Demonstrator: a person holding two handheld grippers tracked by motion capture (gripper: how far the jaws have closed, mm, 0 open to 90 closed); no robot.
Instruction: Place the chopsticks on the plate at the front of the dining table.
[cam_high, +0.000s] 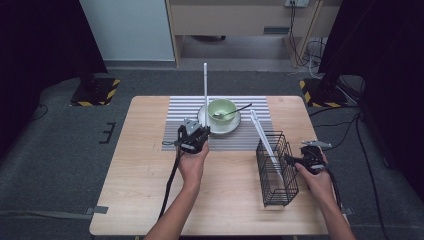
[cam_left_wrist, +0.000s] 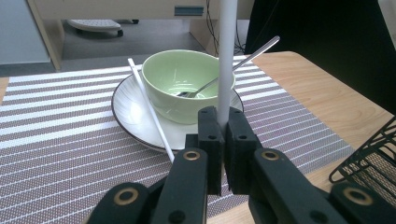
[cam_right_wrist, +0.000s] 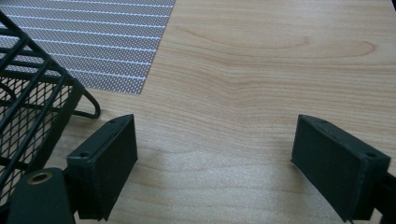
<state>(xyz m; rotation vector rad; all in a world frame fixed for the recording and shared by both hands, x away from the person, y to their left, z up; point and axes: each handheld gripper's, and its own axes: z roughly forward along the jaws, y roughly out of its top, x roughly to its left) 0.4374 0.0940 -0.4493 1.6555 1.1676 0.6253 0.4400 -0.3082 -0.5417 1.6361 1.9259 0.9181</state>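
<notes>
My left gripper (cam_high: 201, 131) (cam_left_wrist: 223, 122) is shut on a white chopstick (cam_high: 205, 90) (cam_left_wrist: 226, 60), which stands upright just in front of a green bowl (cam_high: 222, 108) (cam_left_wrist: 180, 79). The bowl sits on a white plate (cam_high: 231, 126) (cam_left_wrist: 128, 109) and has a metal spoon (cam_high: 235, 111) (cam_left_wrist: 252, 53) in it. A second white chopstick (cam_left_wrist: 149, 107) lies across the plate's rim, left of the bowl. My right gripper (cam_high: 295, 160) (cam_right_wrist: 215, 149) stands open over bare wood, right beside a black wire basket (cam_high: 277, 170) (cam_right_wrist: 32, 107). Another white chopstick (cam_high: 263, 137) leans in the basket.
A striped grey placemat (cam_high: 180, 112) (cam_left_wrist: 56, 121) (cam_right_wrist: 93, 37) lies under the plate at the table's far middle. The wooden table (cam_high: 145, 165) (cam_right_wrist: 261, 70) has open surface at the left and in front. Cables trail from both grippers toward the near edge.
</notes>
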